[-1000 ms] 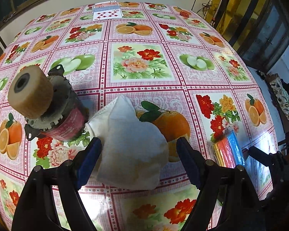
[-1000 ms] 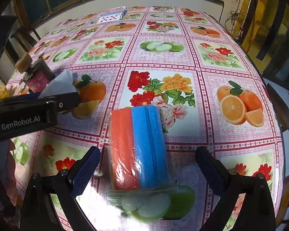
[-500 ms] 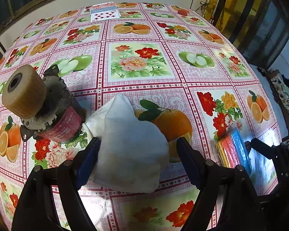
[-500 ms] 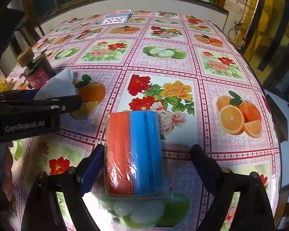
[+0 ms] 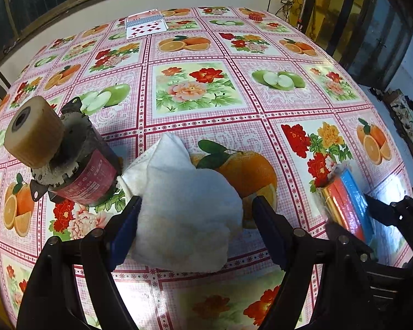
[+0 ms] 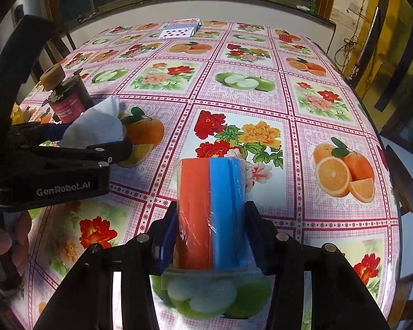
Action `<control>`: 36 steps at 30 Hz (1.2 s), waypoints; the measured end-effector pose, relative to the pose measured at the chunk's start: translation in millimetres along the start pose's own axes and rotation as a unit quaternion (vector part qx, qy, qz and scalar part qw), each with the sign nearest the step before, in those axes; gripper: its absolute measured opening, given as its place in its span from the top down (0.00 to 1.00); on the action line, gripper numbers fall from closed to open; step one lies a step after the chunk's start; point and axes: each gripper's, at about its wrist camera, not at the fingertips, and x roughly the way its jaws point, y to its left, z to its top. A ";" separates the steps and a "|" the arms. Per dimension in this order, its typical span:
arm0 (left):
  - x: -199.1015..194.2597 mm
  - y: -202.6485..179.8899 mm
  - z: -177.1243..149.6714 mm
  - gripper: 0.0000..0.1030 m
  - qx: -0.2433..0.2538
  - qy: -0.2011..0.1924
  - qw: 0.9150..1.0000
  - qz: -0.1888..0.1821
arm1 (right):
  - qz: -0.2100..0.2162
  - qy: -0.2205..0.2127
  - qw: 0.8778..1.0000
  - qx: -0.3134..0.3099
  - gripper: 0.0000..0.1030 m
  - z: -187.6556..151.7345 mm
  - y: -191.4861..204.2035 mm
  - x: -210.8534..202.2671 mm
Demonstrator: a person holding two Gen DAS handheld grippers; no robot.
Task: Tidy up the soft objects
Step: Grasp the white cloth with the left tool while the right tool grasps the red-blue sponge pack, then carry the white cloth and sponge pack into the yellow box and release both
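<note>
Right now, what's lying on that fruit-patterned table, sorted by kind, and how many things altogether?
Soft things: 2, a crumpled white cloth and a plastic-wrapped pack of red and blue sponges.
Hard things: 1, a grimy motor-like cylinder with a red label and a tan roller on top.
Playing-card spreads: 1, at the far edge.
Total: 4.

A crumpled white cloth [image 5: 184, 209] lies well left of a plastic-wrapped red-and-blue sponge pack [image 6: 210, 214].
</note>
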 end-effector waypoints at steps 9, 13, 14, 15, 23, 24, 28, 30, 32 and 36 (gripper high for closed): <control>-8.4 4.3 -7.2 0.71 0.010 -0.025 1.000 0.009 | 0.018 -0.020 0.999 0.031 0.54 -10.5 -1.7 -10.7; -11.6 4.2 -10.9 0.79 0.016 -0.029 0.999 0.019 | 0.021 -0.028 0.999 0.036 0.54 -13.3 0.1 -15.2; -13.6 4.5 -12.2 0.80 0.016 -0.033 0.999 0.020 | 0.021 -0.031 0.999 0.037 0.54 -13.3 0.5 -17.0; -15.9 5.1 -14.1 0.80 0.016 -0.037 0.999 0.020 | 0.023 -0.033 0.998 0.039 0.54 -13.4 0.9 -18.1; -37.1 4.5 -23.5 0.81 0.026 -0.073 0.996 0.033 | 0.031 -0.042 0.998 0.039 0.54 -14.6 10.7 -27.4; -40.1 4.3 -24.4 0.81 0.027 -0.078 0.996 0.034 | 0.031 -0.044 0.998 0.038 0.54 -15.1 12.4 -29.2; -49.5 4.8 -28.7 0.81 0.030 -0.094 0.995 0.036 | 0.033 -0.049 0.998 0.035 0.54 -15.2 19.7 -36.2; -54.6 6.1 -31.4 0.81 0.030 -0.102 0.994 0.039 | 0.034 -0.053 0.998 0.032 0.54 -14.2 23.9 -40.0; -59.7 7.6 -34.1 0.81 0.031 -0.109 0.993 0.043 | 0.036 -0.055 0.997 0.028 0.54 -13.2 29.0 -43.2; -68.6 14.1 -38.3 0.81 0.028 -0.119 0.991 0.047 | 0.040 -0.060 0.997 0.021 0.54 -11.6 39.3 -48.8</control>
